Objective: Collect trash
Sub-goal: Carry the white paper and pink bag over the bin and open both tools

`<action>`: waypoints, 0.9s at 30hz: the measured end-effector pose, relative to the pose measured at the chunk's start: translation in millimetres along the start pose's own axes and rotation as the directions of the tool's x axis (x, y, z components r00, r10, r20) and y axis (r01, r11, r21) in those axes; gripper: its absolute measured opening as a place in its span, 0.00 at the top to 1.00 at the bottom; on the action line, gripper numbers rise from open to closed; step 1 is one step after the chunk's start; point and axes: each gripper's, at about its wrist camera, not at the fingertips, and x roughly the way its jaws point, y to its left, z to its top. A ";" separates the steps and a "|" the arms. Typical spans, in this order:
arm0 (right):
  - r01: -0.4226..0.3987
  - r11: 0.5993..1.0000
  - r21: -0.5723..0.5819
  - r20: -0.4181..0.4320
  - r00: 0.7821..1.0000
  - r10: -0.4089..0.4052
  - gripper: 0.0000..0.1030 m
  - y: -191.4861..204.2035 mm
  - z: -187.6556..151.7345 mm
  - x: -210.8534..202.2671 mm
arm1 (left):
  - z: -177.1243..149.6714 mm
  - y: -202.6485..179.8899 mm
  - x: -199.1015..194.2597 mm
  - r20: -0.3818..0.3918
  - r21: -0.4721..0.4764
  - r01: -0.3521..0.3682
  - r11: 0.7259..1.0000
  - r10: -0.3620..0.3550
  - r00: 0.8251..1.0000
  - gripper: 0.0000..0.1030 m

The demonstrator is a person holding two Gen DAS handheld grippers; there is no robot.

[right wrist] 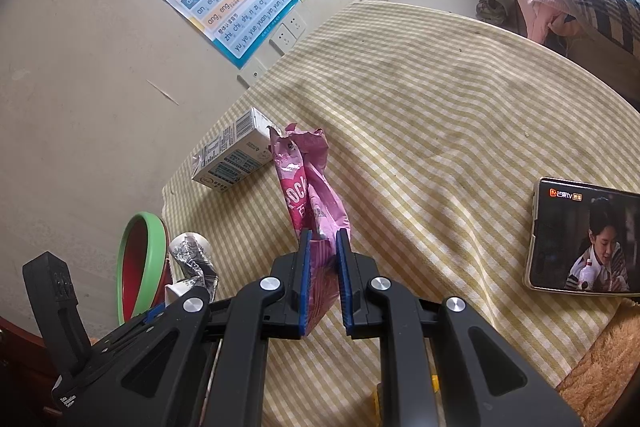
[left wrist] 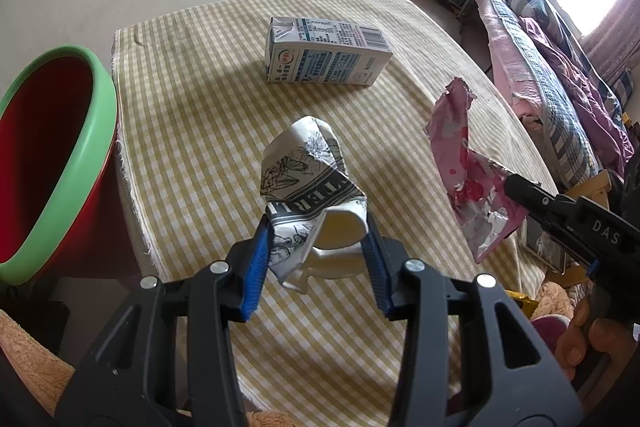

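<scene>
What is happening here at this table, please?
A person is collecting trash with two tools. The left hand-held gripper holds a crumpled paper cup, and the right hand-held gripper holds a pink snack wrapper. A milk carton lies on the checkered tablecloth; a green-rimmed red bin stands beside.

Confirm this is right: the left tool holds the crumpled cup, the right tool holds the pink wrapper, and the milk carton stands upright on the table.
Not quite. The carton lies on its side on the table, as the left wrist view shows. The rest holds: the left tool grips the crumpled cup, and the right tool grips the pink wrapper.
</scene>
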 end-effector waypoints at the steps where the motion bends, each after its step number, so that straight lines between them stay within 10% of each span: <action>1: 0.001 1.000 -0.001 0.000 1.000 -0.001 0.87 0.0 -0.2 -0.2 | 0.2 0.2 0.2 -0.001 -0.001 0.000 1.000 0.000 1.000 0.59; 27: 0.011 1.000 -0.029 -0.018 1.000 -0.012 0.87 2.4 -0.8 2.9 | -0.6 3.0 -1.3 0.008 -0.015 0.007 1.000 -0.007 1.000 0.59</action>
